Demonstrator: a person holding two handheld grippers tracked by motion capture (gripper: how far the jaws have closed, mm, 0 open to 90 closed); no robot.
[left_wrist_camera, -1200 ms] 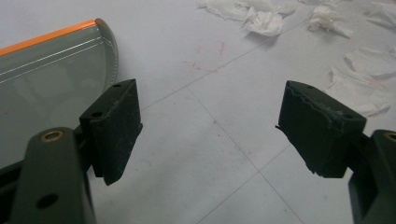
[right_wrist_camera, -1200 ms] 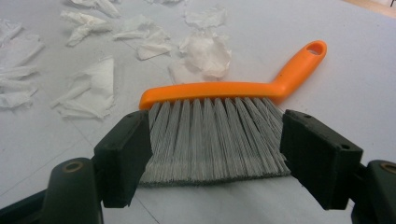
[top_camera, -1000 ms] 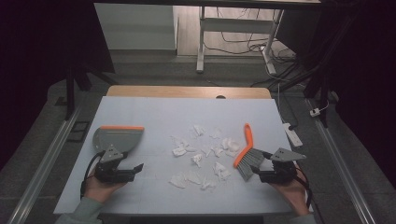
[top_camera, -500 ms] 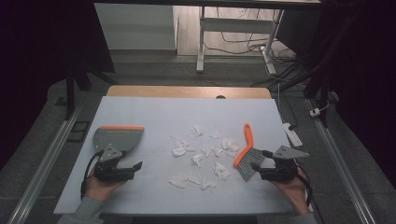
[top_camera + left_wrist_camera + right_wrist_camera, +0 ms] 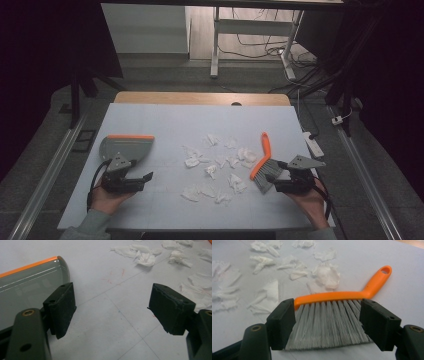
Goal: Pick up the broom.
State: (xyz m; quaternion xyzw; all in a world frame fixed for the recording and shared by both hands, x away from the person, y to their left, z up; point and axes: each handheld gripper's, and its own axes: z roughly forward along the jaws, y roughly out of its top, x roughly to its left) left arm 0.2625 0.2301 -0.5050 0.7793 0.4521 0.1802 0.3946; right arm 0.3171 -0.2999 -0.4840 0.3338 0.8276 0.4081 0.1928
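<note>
An orange-handled brush (image 5: 263, 156) with grey bristles lies on the table at the right, handle pointing away from me. My right gripper (image 5: 270, 176) stands around its bristle head (image 5: 329, 322). The jaws have just been closing and sit close on either side of the bristles, open, with the brush flat on the table. A grey dustpan (image 5: 127, 147) with an orange lip lies at the left. My left gripper (image 5: 145, 177) rests open just in front of it, with bare table between the jaws (image 5: 112, 305) and the dustpan (image 5: 27, 282) to its left. Several torn tissue scraps (image 5: 215, 170) lie between the two tools.
A pale sheet (image 5: 200, 120) covers the table, with a wooden edge (image 5: 200, 97) at the back. A white power strip (image 5: 312, 145) lies off the right side. Tissue scraps (image 5: 327, 275) lie just beyond the brush.
The right gripper has edged in on the brush's bristle end and its jaws have drawn closer. The left hand, dustpan and scraps have not moved.
</note>
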